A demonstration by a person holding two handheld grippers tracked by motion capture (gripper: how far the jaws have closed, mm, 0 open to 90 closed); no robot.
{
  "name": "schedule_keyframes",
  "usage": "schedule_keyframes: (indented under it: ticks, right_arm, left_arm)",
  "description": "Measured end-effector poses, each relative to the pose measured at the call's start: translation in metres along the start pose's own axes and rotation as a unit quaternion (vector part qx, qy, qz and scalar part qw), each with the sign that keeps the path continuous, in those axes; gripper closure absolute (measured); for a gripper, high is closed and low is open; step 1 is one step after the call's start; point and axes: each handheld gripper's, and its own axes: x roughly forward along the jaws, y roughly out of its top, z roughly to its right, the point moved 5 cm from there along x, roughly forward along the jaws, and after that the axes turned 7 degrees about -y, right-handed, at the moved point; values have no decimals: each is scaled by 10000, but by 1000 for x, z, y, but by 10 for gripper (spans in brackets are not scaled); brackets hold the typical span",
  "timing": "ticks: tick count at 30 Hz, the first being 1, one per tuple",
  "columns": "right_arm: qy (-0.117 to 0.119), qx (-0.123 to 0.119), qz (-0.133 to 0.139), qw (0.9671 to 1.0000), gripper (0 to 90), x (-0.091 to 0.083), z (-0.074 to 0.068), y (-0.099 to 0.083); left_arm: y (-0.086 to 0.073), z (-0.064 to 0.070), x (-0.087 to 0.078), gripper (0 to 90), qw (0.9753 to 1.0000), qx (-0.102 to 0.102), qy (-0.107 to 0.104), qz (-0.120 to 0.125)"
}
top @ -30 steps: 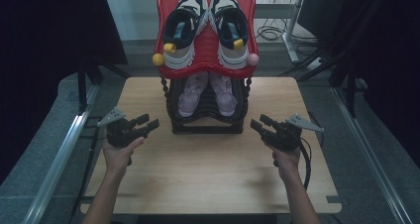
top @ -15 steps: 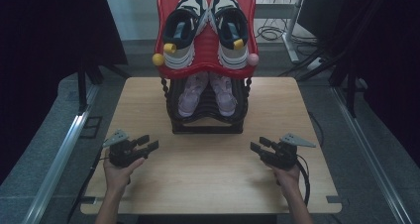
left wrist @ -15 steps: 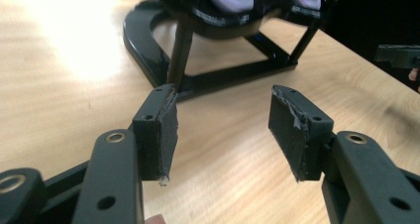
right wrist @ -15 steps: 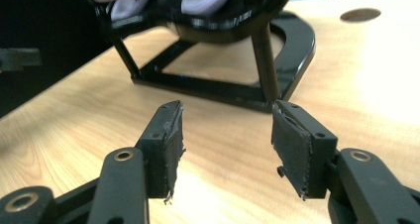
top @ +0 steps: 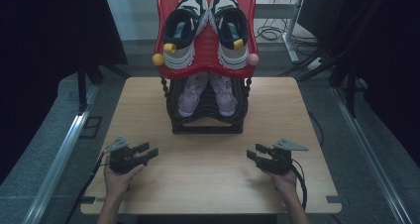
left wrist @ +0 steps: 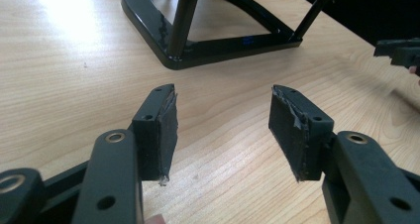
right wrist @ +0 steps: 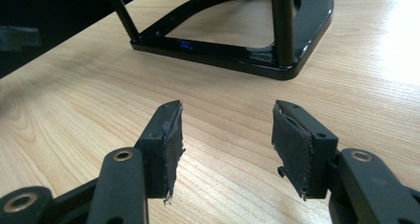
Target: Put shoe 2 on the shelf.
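Observation:
A black shoe rack (top: 207,127) with a red top tray (top: 162,40) stands at the far middle of the wooden table (top: 208,184). A dark and white pair of sneakers (top: 205,30) lies on the red tray. On a lower tier sits a pale pink pair of shoes (top: 205,92). My left gripper (top: 149,150) rests low near the front left, open and holding nothing, its jaws pointing right. My right gripper (top: 254,150) mirrors it at the front right, open and holding nothing. In the left gripper view the open left gripper (left wrist: 223,90) faces the rack's glossy base (left wrist: 218,50). The right gripper (right wrist: 226,105) faces the same base (right wrist: 277,60).
The right gripper's jaw tips (left wrist: 398,50) show at the right edge of the left gripper view. Bare tabletop lies between the two grippers. Metal rails (top: 64,149) run along both sides of the table, and cables (top: 272,33) lie on the floor behind.
Both hands have drawn the grippers back from beside the rack toward the table's front edge and lowered them. Both stay open.

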Motion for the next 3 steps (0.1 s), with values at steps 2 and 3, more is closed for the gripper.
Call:
schedule_keyframes:
  ticks: [2, 3]
  right_arm:
    - [6, -18, 18, 10000, 459, 0, -1, 0]
    - [9, -22, 29, 10000, 459, 0, -1, 1]
  left_arm:
    - [0, 1, 0, 448, 10000, 7, -19, -9]
    - [-1, 1, 1, 446, 10000, 17, -34, -28]
